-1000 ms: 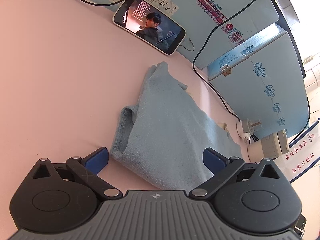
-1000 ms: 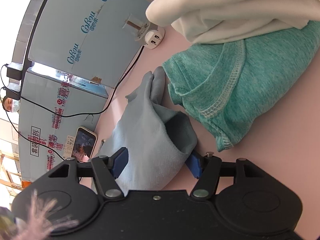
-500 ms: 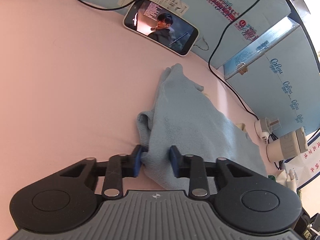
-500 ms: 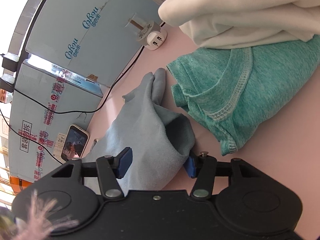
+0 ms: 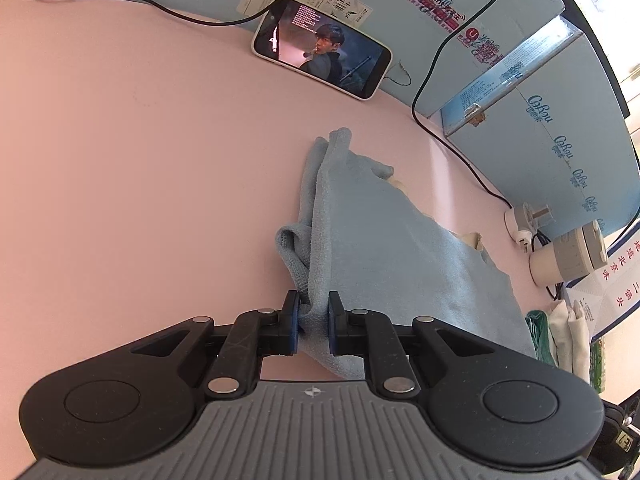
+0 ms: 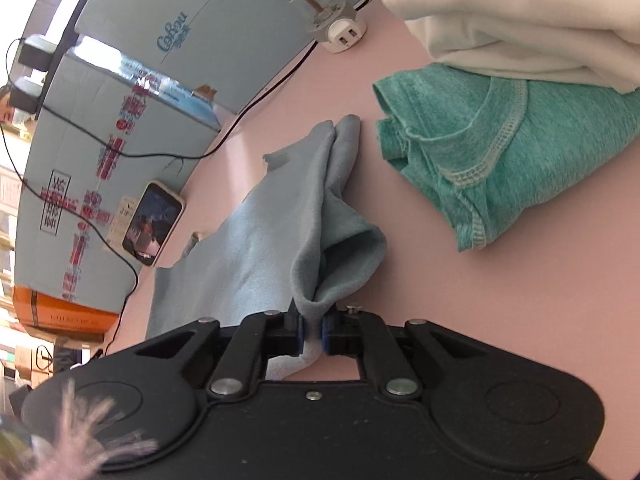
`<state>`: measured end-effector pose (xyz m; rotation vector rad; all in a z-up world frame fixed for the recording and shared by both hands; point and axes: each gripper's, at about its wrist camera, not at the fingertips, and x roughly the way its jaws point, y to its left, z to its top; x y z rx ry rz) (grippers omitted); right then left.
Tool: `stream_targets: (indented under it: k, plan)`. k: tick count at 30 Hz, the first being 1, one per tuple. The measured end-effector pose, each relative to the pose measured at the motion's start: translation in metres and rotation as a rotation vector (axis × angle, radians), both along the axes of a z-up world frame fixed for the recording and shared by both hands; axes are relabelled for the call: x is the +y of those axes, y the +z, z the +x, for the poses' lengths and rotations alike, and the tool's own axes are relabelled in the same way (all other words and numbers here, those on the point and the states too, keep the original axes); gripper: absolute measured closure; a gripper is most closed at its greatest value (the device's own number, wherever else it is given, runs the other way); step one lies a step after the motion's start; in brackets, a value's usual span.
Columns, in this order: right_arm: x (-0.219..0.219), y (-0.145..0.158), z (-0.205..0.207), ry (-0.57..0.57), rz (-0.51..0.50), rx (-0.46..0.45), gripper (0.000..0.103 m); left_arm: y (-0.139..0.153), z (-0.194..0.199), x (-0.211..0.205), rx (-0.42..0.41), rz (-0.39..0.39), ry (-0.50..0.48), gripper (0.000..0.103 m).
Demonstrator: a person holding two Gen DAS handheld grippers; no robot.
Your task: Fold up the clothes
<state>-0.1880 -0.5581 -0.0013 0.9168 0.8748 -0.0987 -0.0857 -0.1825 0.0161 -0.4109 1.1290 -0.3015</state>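
Lying bunched on the pink counter (image 5: pixel 120 160): a light blue cloth (image 5: pixel 384 248), stretched between both tools, far tip pointing toward the phone (image 5: pixel 322 65) and the blue boxes (image 5: pixel 552 92).

Left gripper (image 5: pixel 313 322): pinching a gathered fold at the cloth's near edge, blue fingers (image 5: pixel 295 322) drawn close with only cloth between them. Spreading away to the right from the pinch, the rest of the fabric, partly lifted off the counter. Hanging just left of the pinch, a small loop of hem.

Right gripper (image 6: pixel 313 334): likewise clamping the cloth (image 6: pixel 280 232), fingers (image 6: pixel 325 334) nearly meeting on a thin doubled edge, a short tail poking down behind them. Opening just above the pinch, a pocket of fabric; running up from it, a ridge toward the two-pronged far tip.

Sitting near the cloth's right side in the right wrist view, not touching it: a green garment (image 6: pixel 500 152), folded, stitched hem showing. Resting on top of the green one: a white garment (image 6: pixel 500 20).

Leaning against the boxes: the phone, screen lit, cable (image 5: pixel 448 120) trailing along the counter. Standing near the counter's back edge: a white plug adapter (image 6: pixel 340 28).
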Motion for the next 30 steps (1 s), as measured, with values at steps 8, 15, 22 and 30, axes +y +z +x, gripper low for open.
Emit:
stream_targets:
  k: [8, 15, 22, 30]
  plan:
    - [0.045, 0.016, -0.031, 0.176, 0.023, 0.126, 0.095, 0.007, -0.042, 0.042, 0.049, 0.069, -0.055, 0.089]
    - [0.058, 0.007, -0.044, 0.148, 0.008, 0.192, 0.09, -0.014, -0.059, 0.075, 0.081, 0.087, -0.099, 0.077]
    - [0.059, 0.014, -0.052, 0.103, -0.056, 0.23, 0.078, 0.006, -0.059, 0.093, -0.019, 0.147, -0.078, 0.066]
    - [0.04, 0.04, -0.065, 0.136, -0.312, 0.277, 0.059, 0.04, -0.047, 0.093, -0.184, 0.165, -0.101, 0.069]
